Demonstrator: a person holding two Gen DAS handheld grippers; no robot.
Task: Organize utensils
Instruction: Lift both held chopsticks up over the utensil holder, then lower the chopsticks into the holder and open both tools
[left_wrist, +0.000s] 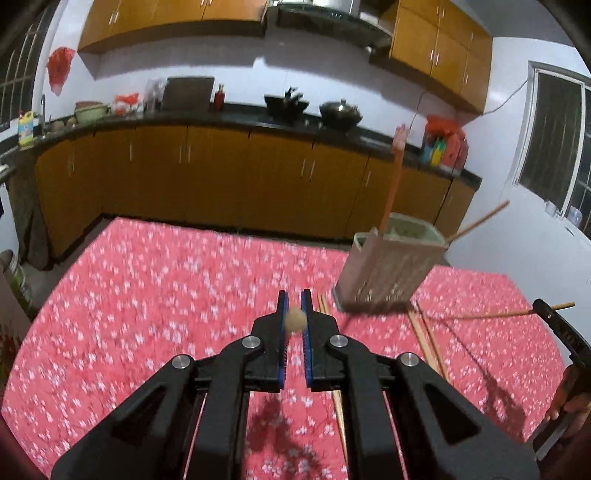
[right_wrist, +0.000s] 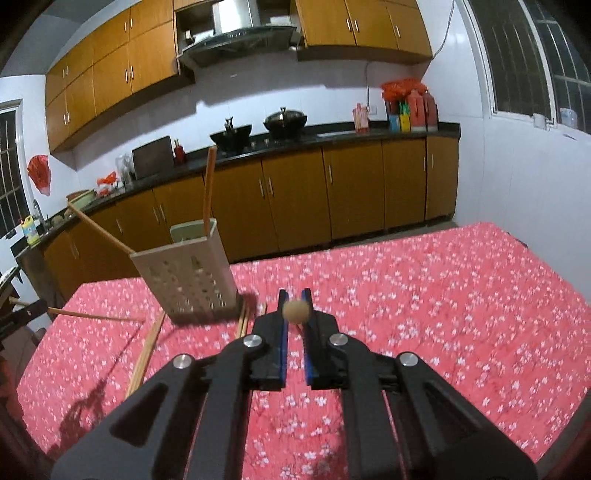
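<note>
Jaws clamp chopstick (left_wrist: 295, 320) end-on; holder (left_wrist: 391, 269) right.

Artificially lit kitchen, motion-blurred.
Hard shadows are cast on the floral tablecloth (left_wrist: 147, 295); straight lines are bowed by fisheye distortion.

both grippers clamped on chopstick ends

left gripper (left_wrist: 294, 314) sits low centre of its frame, jaws nearly closed around a round tan tip; right gripper (right_wrist: 295, 312) low centre of its frame, pinching the same way, pointing forward.
</note>
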